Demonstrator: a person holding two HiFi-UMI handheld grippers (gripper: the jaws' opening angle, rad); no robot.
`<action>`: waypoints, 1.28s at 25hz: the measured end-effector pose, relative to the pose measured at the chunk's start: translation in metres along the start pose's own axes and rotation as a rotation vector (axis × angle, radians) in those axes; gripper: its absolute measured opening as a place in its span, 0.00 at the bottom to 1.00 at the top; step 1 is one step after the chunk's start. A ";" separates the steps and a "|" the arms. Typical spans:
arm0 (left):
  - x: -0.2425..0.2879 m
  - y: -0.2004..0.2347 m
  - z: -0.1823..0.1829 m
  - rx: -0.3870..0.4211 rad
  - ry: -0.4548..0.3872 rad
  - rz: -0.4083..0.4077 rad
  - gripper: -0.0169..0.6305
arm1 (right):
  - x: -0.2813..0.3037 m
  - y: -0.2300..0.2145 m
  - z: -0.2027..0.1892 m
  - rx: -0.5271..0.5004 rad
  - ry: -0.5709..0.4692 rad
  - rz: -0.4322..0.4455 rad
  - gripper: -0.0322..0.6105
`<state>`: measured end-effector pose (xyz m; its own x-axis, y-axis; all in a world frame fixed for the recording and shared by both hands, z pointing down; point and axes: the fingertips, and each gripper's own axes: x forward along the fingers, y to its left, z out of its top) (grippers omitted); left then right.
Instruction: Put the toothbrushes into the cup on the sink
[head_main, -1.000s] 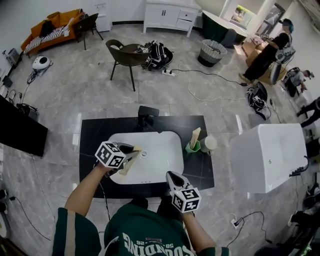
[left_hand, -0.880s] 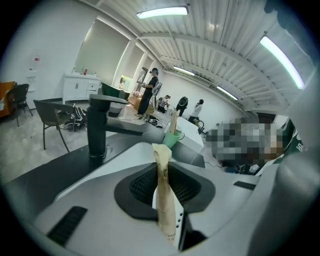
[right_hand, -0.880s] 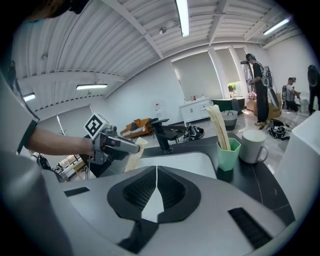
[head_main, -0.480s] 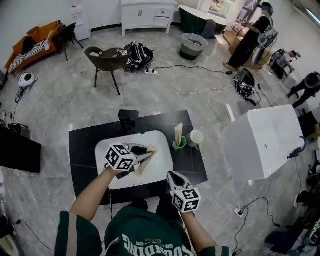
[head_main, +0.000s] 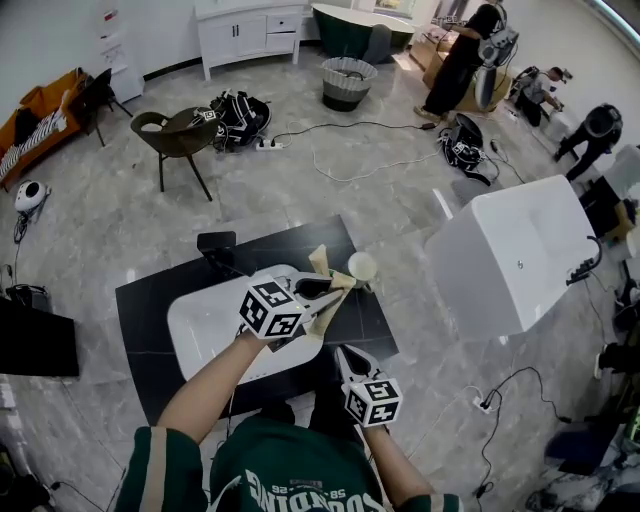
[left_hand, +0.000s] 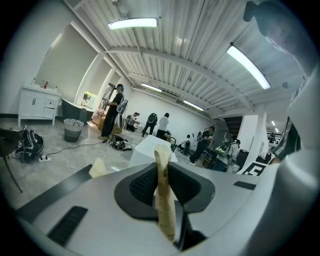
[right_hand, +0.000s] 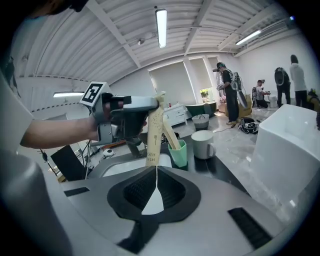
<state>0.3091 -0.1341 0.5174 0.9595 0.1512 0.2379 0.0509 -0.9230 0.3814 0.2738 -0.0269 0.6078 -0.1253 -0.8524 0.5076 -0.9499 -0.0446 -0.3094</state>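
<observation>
My left tool (head_main: 333, 292) pinching paper-wrapped toothbrush (left_hand: 164, 200), upright over right side of sink (head_main: 205, 320), near green cup (right_hand: 178, 154) holding second wrapped toothbrush (right_hand: 170, 135). White mug (right_hand: 202, 144) beside cup. My right tool (head_main: 345, 352) pressed together, empty, at front edge of counter (head_main: 150, 300).

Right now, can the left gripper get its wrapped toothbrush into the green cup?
Probably yes. The left gripper holds the wrapped toothbrush upright close to the green cup; nothing stands between them, and the second toothbrush inside leaves room.
</observation>
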 end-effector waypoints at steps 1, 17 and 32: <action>0.009 -0.001 0.007 0.006 -0.015 -0.002 0.13 | -0.003 -0.006 -0.001 0.007 -0.003 -0.008 0.11; 0.099 0.043 0.109 0.111 -0.203 0.183 0.13 | -0.028 -0.071 0.014 0.062 -0.033 -0.089 0.11; 0.148 0.101 0.075 0.097 -0.209 0.396 0.14 | -0.016 -0.122 0.031 0.057 0.019 -0.058 0.11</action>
<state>0.4771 -0.2309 0.5244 0.9449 -0.2857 0.1599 -0.3153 -0.9255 0.2098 0.4009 -0.0240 0.6122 -0.0762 -0.8375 0.5410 -0.9379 -0.1239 -0.3240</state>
